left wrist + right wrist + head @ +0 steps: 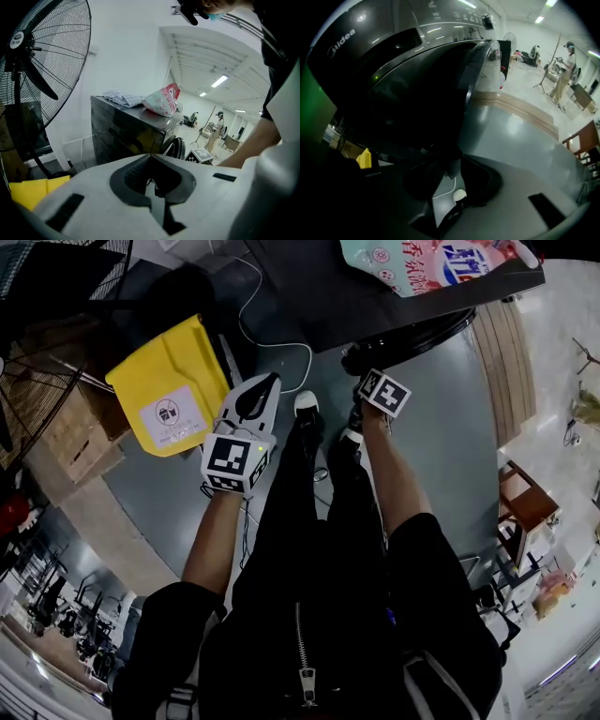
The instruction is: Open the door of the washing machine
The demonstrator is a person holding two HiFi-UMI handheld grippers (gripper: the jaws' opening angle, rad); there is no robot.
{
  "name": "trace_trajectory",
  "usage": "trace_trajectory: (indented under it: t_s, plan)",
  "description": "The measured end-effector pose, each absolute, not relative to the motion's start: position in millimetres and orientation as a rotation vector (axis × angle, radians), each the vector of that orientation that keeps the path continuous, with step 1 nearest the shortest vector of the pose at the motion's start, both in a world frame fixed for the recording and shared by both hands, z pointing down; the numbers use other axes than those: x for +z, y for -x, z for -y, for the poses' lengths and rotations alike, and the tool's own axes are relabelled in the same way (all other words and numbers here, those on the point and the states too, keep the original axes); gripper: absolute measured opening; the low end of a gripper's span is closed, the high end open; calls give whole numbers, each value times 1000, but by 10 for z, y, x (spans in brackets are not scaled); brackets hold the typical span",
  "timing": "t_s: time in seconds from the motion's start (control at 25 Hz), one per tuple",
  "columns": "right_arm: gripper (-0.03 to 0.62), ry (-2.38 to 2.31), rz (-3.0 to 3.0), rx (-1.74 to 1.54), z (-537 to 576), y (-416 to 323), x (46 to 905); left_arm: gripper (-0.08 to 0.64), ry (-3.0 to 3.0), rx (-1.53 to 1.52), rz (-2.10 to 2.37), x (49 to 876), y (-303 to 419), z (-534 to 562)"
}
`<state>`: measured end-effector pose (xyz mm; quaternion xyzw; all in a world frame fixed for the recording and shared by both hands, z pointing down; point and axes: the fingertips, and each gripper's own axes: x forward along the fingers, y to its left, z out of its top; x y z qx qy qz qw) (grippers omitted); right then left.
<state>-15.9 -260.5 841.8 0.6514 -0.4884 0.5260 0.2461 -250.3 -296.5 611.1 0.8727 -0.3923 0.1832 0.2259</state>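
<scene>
head view, washing machine (394, 310): stands on the floor ahead; its door (412, 338) is on the front face, just beyond the right gripper (364, 367).
head view, left gripper (270, 385): hangs over the floor, apart from the machine.
left gripper view, left gripper: clenched, jaws together on nothing.
right gripper view, right gripper: jaws part-way apart about the door's lower rim; too dark to tell whether the pads press.
step: likely taking hold of the door.
next move: calls for a firm pinch on the rim, then a pull outward along the hinge's arc.

That dark grey washing machine (393, 56) is crazy glossy, the smooth grey floor (511, 126) shines too, and the left gripper (150, 155) is matt white plastic.
</scene>
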Motion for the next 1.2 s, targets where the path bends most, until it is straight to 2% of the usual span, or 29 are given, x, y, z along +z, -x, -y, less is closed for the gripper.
trace_trajectory:
  t_s: [0.64, 1.2]
  plan:
    - [84, -1625, 1404, 1368, 1572, -846, 8427, 2, -2520, 486, 1038, 5816, 1780, 2768]
    - [94, -1270, 1569, 1268, 1113, -1726, 8422, 2, -2507, 491, 1181, 5390, 244, 2537]
